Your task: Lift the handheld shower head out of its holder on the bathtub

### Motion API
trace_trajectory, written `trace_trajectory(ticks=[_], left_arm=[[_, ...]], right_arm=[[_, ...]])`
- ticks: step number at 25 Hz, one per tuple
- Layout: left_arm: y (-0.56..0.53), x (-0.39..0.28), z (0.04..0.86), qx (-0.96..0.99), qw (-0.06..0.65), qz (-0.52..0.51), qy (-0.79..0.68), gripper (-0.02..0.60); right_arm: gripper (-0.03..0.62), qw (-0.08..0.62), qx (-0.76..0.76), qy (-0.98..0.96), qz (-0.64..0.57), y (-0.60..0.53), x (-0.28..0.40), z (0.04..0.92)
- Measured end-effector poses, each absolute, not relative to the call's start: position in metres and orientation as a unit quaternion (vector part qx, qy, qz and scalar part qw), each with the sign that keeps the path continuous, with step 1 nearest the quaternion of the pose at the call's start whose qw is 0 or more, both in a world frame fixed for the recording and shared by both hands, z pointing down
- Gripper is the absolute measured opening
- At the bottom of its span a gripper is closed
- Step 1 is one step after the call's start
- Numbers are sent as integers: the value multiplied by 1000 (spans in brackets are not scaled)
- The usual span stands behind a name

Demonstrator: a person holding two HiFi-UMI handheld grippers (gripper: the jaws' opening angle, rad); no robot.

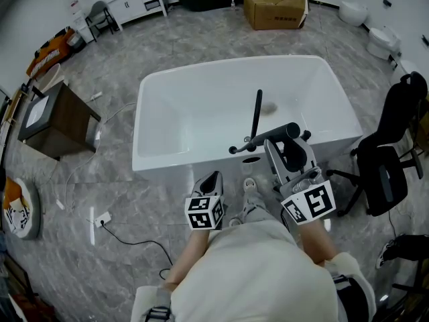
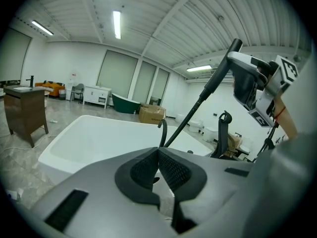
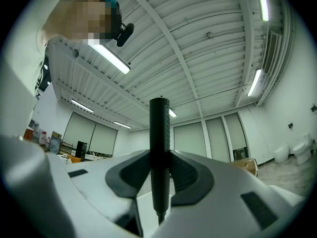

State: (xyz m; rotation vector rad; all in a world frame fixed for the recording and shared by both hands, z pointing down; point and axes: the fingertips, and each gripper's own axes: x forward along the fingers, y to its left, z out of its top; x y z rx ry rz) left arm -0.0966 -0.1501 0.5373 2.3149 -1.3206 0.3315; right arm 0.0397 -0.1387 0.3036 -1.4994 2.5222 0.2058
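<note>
The black handheld shower head hangs above the near rim of the white bathtub, lifted off a small dark opening in the rim. My right gripper is shut on its handle. In the right gripper view the handle stands upright between the pads, which press on both sides. From the left gripper view the shower head is at the upper right, its hose slanting down to the tub. My left gripper hovers by the rim, jaws shut and empty.
A black faucet rises from the tub's near rim beside the shower head. A black office chair stands to the right and a dark wooden cabinet to the left. A cardboard box sits behind the tub, and a cable lies on the floor.
</note>
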Motion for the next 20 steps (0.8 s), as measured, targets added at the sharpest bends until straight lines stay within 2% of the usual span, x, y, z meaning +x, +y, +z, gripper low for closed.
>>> trace_trajectory(ticks=[7,20], left_arm=[[-149,-97,536,840,226,117,-480,20],[-147,-97,538,836,231,119,-483,20]], right_arm=[[127,126,-517,843,71,-133,52,290],[127,129,-513,846,65,-135,54,290]])
